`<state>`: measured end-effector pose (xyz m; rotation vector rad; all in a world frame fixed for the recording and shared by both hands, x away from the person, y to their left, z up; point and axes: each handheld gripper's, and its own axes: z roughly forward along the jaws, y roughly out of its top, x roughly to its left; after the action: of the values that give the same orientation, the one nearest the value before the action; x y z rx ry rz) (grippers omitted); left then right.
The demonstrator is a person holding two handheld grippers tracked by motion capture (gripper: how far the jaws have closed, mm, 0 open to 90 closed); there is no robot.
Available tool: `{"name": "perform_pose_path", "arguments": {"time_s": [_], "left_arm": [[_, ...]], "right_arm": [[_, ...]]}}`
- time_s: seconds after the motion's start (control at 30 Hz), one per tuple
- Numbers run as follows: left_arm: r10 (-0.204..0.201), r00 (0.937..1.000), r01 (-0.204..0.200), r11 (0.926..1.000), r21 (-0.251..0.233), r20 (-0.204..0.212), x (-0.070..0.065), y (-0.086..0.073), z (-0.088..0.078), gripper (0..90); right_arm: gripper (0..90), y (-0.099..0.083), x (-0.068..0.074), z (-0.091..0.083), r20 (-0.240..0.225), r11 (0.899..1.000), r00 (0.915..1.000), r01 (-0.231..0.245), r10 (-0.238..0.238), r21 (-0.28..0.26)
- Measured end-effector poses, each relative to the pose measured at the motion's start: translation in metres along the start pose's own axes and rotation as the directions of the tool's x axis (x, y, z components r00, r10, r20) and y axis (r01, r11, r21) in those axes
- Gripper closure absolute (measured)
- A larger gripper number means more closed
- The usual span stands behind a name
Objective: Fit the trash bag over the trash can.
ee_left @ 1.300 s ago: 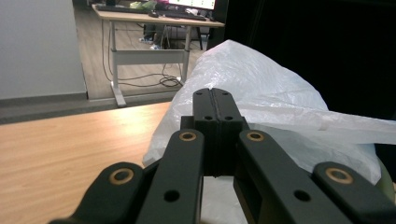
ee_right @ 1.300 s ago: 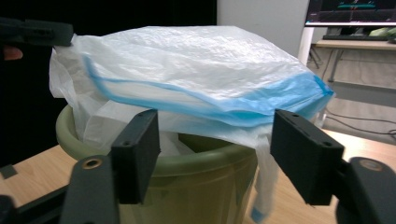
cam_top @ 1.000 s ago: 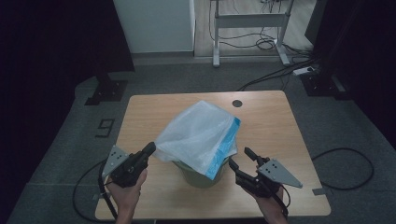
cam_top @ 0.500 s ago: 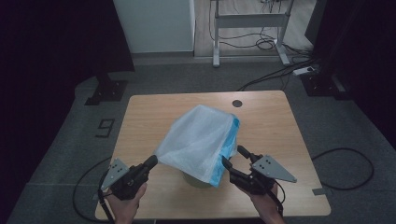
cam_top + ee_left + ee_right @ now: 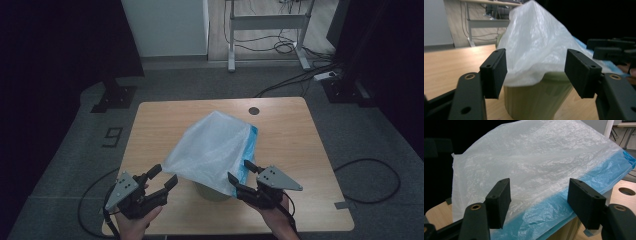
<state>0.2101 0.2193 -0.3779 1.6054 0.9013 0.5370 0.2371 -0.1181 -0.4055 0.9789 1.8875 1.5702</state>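
A translucent white plastic bag point(image 5: 212, 147) with a blue strip point(image 5: 564, 212) along one edge is draped over a small pale-green bin point(image 5: 212, 192) near the front of the wooden table point(image 5: 165, 120). My left gripper point(image 5: 165, 174) sits just left of the bag's lower corner. Its jaws have just been opening and stand wide, the pads touching nothing. The left gripper view shows the bag point(image 5: 536, 42) and bin point(image 5: 536, 100) beyond the open left gripper point(image 5: 537, 68). My right gripper point(image 5: 239, 170) is open at the blue edge, and the right gripper view shows the bag point(image 5: 536, 157) ahead of it point(image 5: 539, 202).
A round cable hole point(image 5: 254, 110) lies at the table's back right. On the grey floor are a taped "9" mark point(image 5: 114, 135) to the left, a black stand base point(image 5: 114, 97), desk legs point(image 5: 232, 55) and cables point(image 5: 370, 170). Bare tabletop lies left of and behind the bag.
The left gripper was shut on the bag's lower left corner and has let it go, its jaws now wide apart. Both hands have drawn slightly toward the table's front edge.
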Motion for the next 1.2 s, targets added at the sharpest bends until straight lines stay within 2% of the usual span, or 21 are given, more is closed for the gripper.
{"name": "perform_pose_path", "arguments": {"time_s": [0.17, 0.3, 0.33, 0.37, 0.5, 0.53, 0.57, 0.7, 0.77, 0.87, 0.9, 0.93, 0.97, 1.13, 1.2], "left_arm": [[0.043, 0.9991, -0.043, 0.9989, 0.021, -0.005, -0.005, 0.015, 0.013, 35.1], [0.064, 0.9979, -0.065, 0.9951, 0.074, 0.012, -0.008, 0.025, 0.034, 34.8], [0.064, 0.9979, -0.065, 0.9951, 0.074, 0.012, -0.008, 0.025, 0.034, 34.8], [0.063, 0.9977, -0.065, 0.9928, 0.101, 0.024, -0.009, 0.026, 0.045, 34.5], [0.054, 0.9971, -0.061, 0.9858, 0.157, 0.054, -0.012, 0.019, 0.057, 31.5], [0.054, 0.9971, -0.061, 0.9858, 0.157, 0.054, -0.012, 0.019, 0.057, 30.8], [0.048, 0.9967, -0.059, 0.9823, 0.178, 0.066, -0.013, 0.013, 0.060, 30.3], [0.042, 0.9965, -0.055, 0.9800, 0.191, 0.072, -0.013, 0.006, 0.061, 30.4], [0.059, 0.9962, -0.070, 0.9781, 0.196, 0.064, -0.015, 0.003, 0.062, 33.1], [0.071, 0.9955, -0.082, 0.9771, 0.196, 0.063, -0.017, 0.002, 0.062, 42.0], [0.082, 0.9948, -0.092, 0.9764, 0.195, 0.060, -0.018, 0.001, 0.062, 42.0], [0.098, 0.9934, -0.108, 0.9756, 0.191, 0.061, -0.019, -0.001, 0.063, 53.0], [0.103, 0.9926, -0.113, 0.9757, 0.188, 0.064, -0.019, -0.002, 0.063, 58.0], [0.108, 0.9915, -0.119, 0.9781, 0.171, 0.073, -0.018, -0.004, 0.062, 79.1], [0.101, 0.9919, -0.113, 0.9796, 0.166, 0.077, -0.017, -0.005, 0.062, 84.7]], "right_arm": [[35.7, -0.002, 0.001, 0.000, -0.006, 1.000, 1.0000, 0.004, -0.004, 0.007], [36.2, -0.003, 0.002, 0.000, -0.005, 1.000, 1.0000, 0.005, -0.005, 0.003], [36.2, -0.003, 0.002, 0.000, -0.005, 1.000, 1.0000, 0.005, -0.005, 0.003], [36.5, -0.003, 0.002, 0.000, -0.006, 1.000, 1.0000, 0.006, -0.006, 0.002], [36.8, -0.004, 0.002, -0.003, -0.011, 1.000, 0.9999, 0.009, -0.009, -0.002], [36.8, -0.004, 0.002, -0.003, -0.011, 1.000, 0.9999, 0.009, -0.009, -0.002], [37.0, -0.004, 0.002, -0.004, -0.012, 1.000, 0.9999, 0.010, -0.010, -0.004], [37.2, -0.005, 0.002, -0.006, -0.012, 1.000, 0.9999, 0.010, -0.010, -0.006], [37.2, -0.005, 0.002, -0.007, -0.011, 1.000, 0.9999, 0.007, -0.008, -0.007], [37.2, -0.006, 0.003, -0.008, -0.010, 1.000, 0.9999, 0.006, -0.006, -0.008], [37.2, -0.006, 0.003, -0.008, -0.010, 1.000, 0.9999, 0.006, -0.006, -0.009], [37.2, -0.006, 0.003, -0.009, -0.010, 1.000, 0.9999, 0.006, -0.007, -0.008], [37.3, -0.007, 0.003, -0.009, -0.010, 1.000, 0.9999, 0.006, -0.006, -0.008], [37.3, -0.008, 0.002, -0.011, -0.010, 1.000, 1.0000, 0.001, -0.002, -0.008], [37.2, -0.008, 0.001, -0.013, -0.008, 1.000, 1.0000, -0.004, 0.004, -0.014]]}}
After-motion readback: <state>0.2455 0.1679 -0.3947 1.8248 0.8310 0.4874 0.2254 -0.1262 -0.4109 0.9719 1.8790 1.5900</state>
